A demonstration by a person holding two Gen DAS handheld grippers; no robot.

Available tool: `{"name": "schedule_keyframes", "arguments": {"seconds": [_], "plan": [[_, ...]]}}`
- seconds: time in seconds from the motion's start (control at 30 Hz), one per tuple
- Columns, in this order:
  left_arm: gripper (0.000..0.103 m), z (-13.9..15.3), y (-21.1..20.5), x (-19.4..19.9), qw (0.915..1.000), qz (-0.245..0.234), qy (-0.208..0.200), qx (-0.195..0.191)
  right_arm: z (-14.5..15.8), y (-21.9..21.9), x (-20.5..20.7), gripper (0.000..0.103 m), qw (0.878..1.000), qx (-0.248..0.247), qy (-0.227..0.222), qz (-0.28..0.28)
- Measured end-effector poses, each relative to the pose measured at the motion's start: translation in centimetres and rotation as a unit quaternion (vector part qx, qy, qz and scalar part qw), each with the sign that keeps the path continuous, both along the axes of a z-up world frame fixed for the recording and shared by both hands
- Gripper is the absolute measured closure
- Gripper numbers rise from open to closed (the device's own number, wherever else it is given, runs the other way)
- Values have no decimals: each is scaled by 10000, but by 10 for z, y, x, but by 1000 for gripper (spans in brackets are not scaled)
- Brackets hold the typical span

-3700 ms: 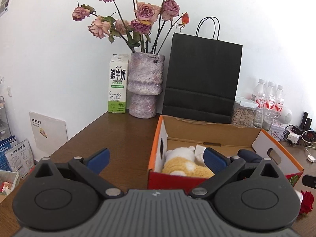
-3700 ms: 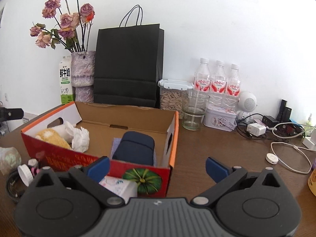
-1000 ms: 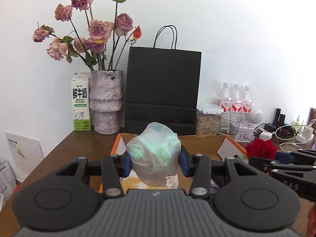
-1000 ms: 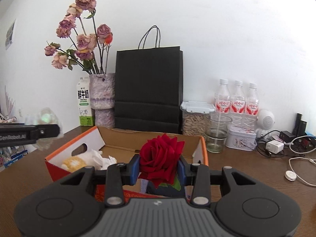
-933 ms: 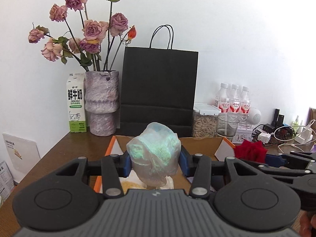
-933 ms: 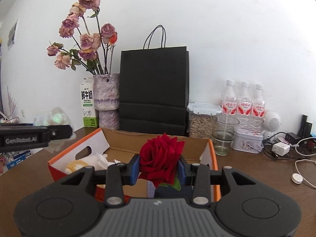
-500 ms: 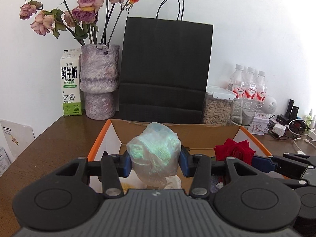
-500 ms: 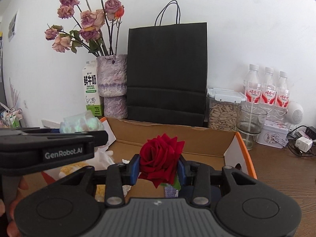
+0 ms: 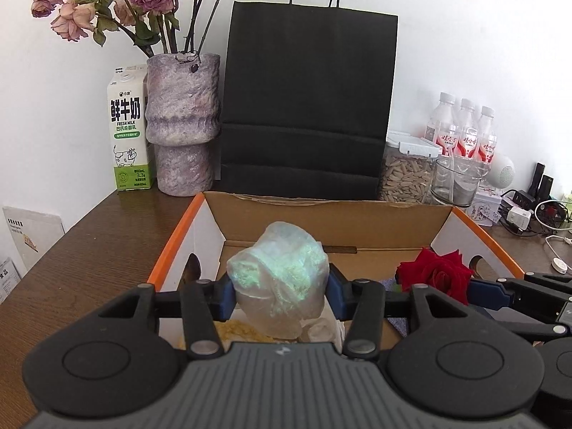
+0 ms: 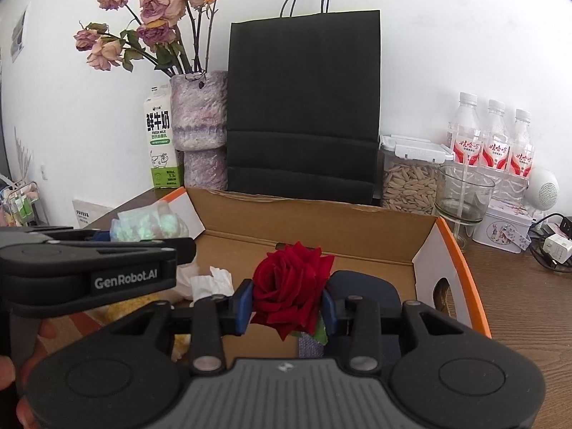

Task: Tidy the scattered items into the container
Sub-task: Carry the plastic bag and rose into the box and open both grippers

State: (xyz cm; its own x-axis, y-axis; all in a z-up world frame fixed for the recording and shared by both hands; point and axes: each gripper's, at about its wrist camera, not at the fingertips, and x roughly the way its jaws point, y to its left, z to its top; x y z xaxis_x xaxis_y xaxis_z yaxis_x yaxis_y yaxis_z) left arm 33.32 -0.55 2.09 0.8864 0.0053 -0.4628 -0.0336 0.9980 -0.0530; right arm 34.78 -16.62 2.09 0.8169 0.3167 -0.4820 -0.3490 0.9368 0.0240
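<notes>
Left gripper over open cardboard box, fingers have just been opening a little, pads touch crumpled plastic bag between them. Right gripper also over box, fingers clenched on red rose. Left view only: yellow fluffy thing low in box under bag. Right view only: white tissue, dark blue pouch in box, person's hand under left gripper. Both views: black bag, vase, milk carton behind box on brown surface.
</notes>
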Motion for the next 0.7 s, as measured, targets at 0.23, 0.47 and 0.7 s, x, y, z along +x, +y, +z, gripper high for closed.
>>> {"name": "schedule_keyframes", "arguments": {"seconds": [0.23, 0.47, 0.7], "plan": [[0, 13, 3, -10, 9992, 190, -356, -54, 14, -16, -3, 12, 9993, 134, -191, -299], [0, 14, 7, -8, 9988, 334, -332, -121, 20, -20, -5, 0, 9993, 26, -200, -327], [0, 13, 7, -9, 9988, 380, -312, -74, 20, -17, -5, 0, 9993, -14, -163, -323]]}}
